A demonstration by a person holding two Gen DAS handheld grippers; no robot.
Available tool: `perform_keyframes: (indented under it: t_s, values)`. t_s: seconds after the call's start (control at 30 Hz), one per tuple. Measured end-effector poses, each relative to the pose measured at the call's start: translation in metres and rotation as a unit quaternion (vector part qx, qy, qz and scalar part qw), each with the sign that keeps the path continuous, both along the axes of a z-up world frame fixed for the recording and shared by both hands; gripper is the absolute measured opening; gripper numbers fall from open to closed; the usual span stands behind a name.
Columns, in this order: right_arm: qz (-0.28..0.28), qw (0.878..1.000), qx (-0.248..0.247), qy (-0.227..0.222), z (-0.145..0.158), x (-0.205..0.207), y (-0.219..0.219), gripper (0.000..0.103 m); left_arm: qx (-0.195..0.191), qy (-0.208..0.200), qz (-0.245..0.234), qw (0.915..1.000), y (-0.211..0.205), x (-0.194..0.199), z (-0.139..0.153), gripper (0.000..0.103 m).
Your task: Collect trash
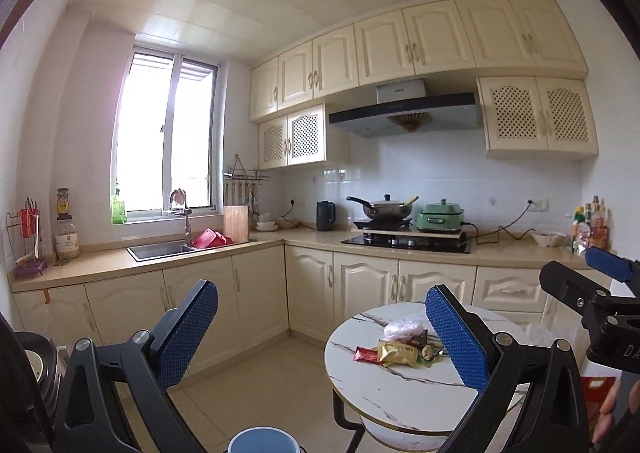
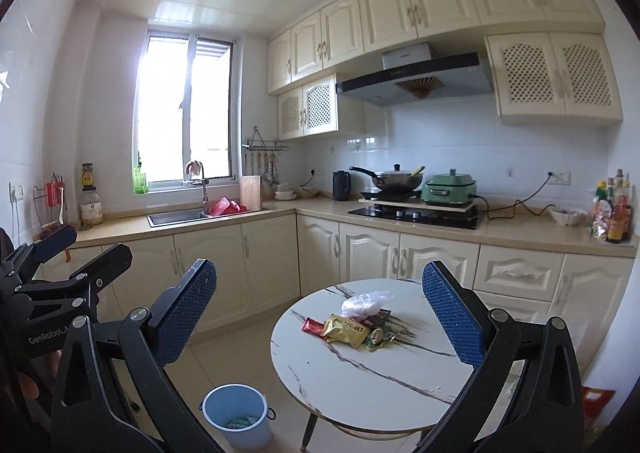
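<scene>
A round white marble-look table (image 2: 360, 373) (image 1: 384, 385) stands on the kitchen floor. On it lies a small heap of trash: a crumpled clear plastic bag (image 2: 365, 303) (image 1: 404, 328), a gold snack wrapper (image 2: 346, 331) (image 1: 396, 353), a red wrapper (image 2: 314, 327) (image 1: 363, 353) and a green wrapper (image 2: 380, 337) (image 1: 428, 353). A light blue bin (image 2: 236, 419) (image 1: 262, 440) sits on the floor left of the table, with scraps inside. My left gripper (image 1: 322, 337) is open and holds nothing, short of the table. My right gripper (image 2: 320, 313) is open too, also apart from the trash.
Cream cabinets and a beige counter (image 2: 520, 233) run behind the table, with a sink (image 2: 176, 217), hob (image 2: 416, 215), wok (image 2: 394, 179) and green cooker (image 2: 450, 189). Bottles (image 2: 614, 213) stand at the counter's right end. A red object (image 2: 596, 399) lies low at the right.
</scene>
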State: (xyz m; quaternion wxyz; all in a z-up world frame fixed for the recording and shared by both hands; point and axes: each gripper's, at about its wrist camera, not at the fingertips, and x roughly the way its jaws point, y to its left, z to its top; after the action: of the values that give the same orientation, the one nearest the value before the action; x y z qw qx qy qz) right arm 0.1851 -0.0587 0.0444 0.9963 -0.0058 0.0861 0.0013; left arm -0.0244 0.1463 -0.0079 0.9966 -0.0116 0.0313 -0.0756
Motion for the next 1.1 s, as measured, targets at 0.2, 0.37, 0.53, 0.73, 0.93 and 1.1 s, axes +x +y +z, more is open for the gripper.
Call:
perform_keyframes:
  t_s: [0.2,0.37,0.53,0.73,0.93,1.1]
  values:
    - [-0.004,1.000,0.006,0.002,-0.001,0.001,-0.006,0.103,0.005,-0.002,0.000,1.0000,0.004,-0.007,0.005,0.102]
    - [-0.006,1.000,0.010,0.006,-0.007,0.004,-0.011,0.103,0.004,0.004,0.001,1.0000,-0.002,0.003,0.014,0.102]
    - [-0.011,1.000,0.013,0.016,-0.013,0.013,-0.018,0.103,0.005,0.016,0.003,0.9998,-0.005,0.028,0.022,0.102]
    - [-0.039,0.998,0.010,0.053,-0.039,0.044,-0.038,0.103,0.009,0.059,0.007,0.9982,-0.013,0.078,0.015,0.102]
    - [-0.065,0.990,0.013,0.122,-0.085,0.095,-0.068,0.103,0.011,0.139,0.001,0.9903,-0.024,0.150,-0.005,0.102]
    - [-0.065,0.982,0.010,0.178,-0.125,0.148,-0.085,0.103,0.014,0.188,-0.003,0.9820,-0.037,0.209,-0.008,0.102]
